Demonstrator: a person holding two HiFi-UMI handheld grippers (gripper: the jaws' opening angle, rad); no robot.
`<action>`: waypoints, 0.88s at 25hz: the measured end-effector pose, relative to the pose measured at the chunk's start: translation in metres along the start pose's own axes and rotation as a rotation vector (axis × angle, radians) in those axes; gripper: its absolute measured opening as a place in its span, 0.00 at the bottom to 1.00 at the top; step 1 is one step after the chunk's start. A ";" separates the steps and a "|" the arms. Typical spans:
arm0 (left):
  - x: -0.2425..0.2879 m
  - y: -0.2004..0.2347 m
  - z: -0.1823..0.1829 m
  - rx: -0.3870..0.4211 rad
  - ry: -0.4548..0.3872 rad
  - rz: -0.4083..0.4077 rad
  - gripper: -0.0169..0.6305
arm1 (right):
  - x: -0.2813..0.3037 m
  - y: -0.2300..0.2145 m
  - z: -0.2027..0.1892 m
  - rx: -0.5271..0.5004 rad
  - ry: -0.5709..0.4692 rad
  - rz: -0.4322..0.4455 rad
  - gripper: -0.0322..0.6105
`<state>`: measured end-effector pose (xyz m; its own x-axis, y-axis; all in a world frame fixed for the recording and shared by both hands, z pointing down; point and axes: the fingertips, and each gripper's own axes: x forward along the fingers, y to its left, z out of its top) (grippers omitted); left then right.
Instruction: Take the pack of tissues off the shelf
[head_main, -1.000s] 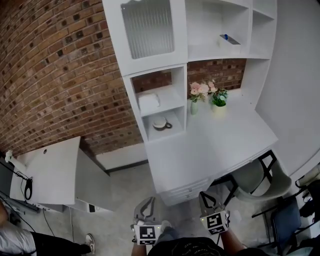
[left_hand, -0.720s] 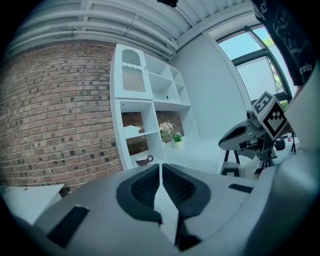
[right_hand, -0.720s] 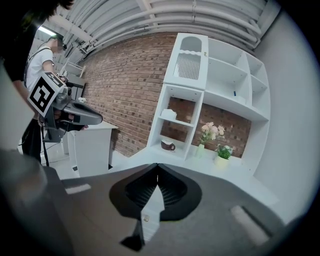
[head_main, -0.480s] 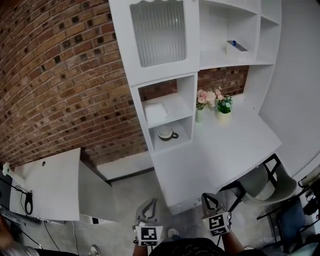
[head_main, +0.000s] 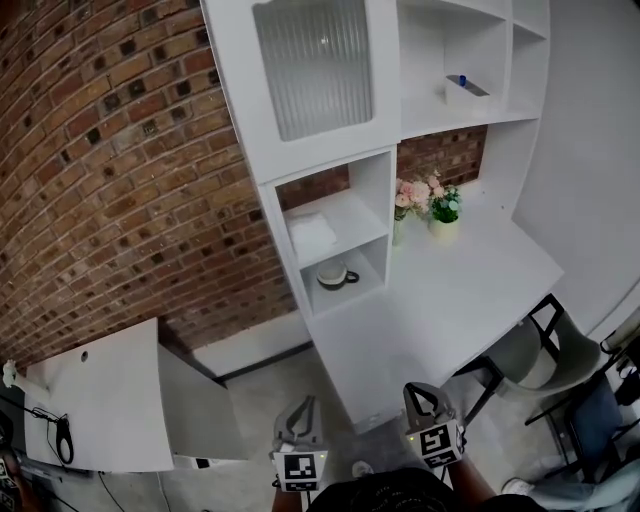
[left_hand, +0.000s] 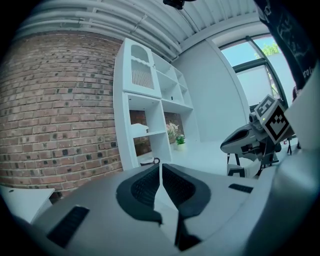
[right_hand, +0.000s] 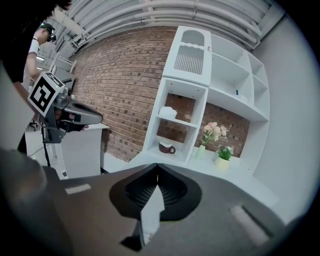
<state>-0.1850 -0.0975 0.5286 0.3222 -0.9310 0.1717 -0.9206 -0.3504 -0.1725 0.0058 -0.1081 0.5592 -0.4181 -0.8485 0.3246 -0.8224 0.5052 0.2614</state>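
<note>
Brick wall (head_main: 120, 150) backs the white shelf (head_main: 378, 200). Its far tissue pack (head_main: 312, 237) looks soft and light; pinch the near edge. Left gripper (left_hand: 160, 167) and right gripper (right_hand: 157, 167) are closed and empty.

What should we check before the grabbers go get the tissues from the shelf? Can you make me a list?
1. Pack of tissues in place: ok, it lies in the upper open cubby, above the cup.
2. Left gripper empty: ok, jaws together, nothing between.
3. Right gripper empty: ok, jaws together, nothing between.
4. Jaws ready to grab: not ok, both are shut.
5. Near enough to the shelf: not ok, both grippers are well back from it.
6. Cubby front free: ok, nothing stands before the pack.
</note>
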 end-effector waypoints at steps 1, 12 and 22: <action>0.001 0.002 0.000 -0.001 0.000 -0.002 0.06 | 0.001 0.000 0.000 0.001 0.004 -0.002 0.06; 0.013 0.012 -0.003 -0.028 0.008 0.001 0.06 | 0.021 -0.007 0.011 0.061 0.012 0.018 0.06; 0.045 0.040 0.010 -0.032 0.005 0.081 0.06 | 0.074 -0.040 0.043 0.080 -0.034 0.055 0.06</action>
<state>-0.2049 -0.1542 0.5194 0.2452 -0.9556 0.1633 -0.9502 -0.2703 -0.1548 -0.0090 -0.1974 0.5333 -0.4751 -0.8256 0.3045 -0.8256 0.5380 0.1705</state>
